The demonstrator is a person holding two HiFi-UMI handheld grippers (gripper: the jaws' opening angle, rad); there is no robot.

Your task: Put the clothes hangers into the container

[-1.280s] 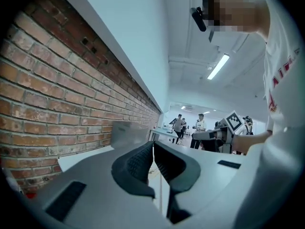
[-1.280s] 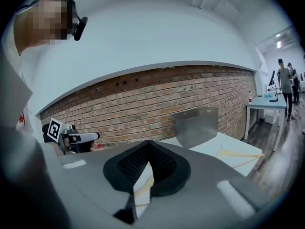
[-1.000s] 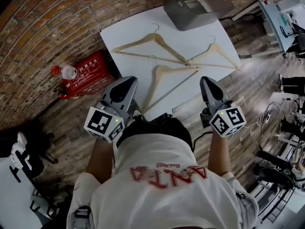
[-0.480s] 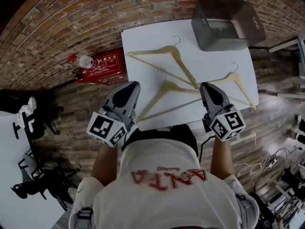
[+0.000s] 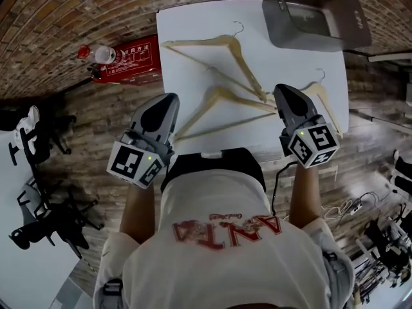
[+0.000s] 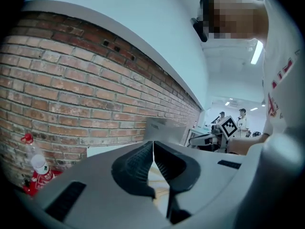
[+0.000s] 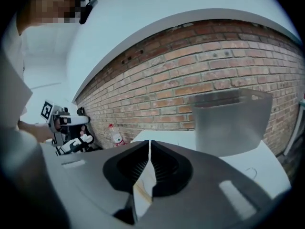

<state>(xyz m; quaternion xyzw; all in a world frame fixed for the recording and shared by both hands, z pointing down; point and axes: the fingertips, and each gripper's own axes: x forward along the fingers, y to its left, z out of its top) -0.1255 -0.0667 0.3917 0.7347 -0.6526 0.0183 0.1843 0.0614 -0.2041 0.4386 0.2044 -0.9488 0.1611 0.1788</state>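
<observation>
Three wooden clothes hangers lie on the white table [image 5: 177, 18]: one at the far left [image 5: 212, 44], one in the middle near the front edge [image 5: 219, 100], one at the right [image 5: 325, 105]. The grey container [image 5: 315, 18] stands at the table's far right corner and also shows in the right gripper view [image 7: 231, 120]. My left gripper [image 5: 168, 100] hovers at the table's front left edge, jaws shut on nothing [image 6: 153, 147]. My right gripper [image 5: 284, 91] is over the front right, next to the right hanger, also shut and empty [image 7: 150, 144].
A red box [image 5: 132, 60] with a plastic bottle [image 5: 103, 55] lies on the brick floor left of the table. A brick wall [image 7: 200, 80] stands behind the table. Cables and equipment [image 5: 380, 237] clutter the floor at the right.
The head view has swung, so the table now sits squarer and higher in the picture. Both grippers stay shut near the table's front edge. The hangers have not shifted on the table.
</observation>
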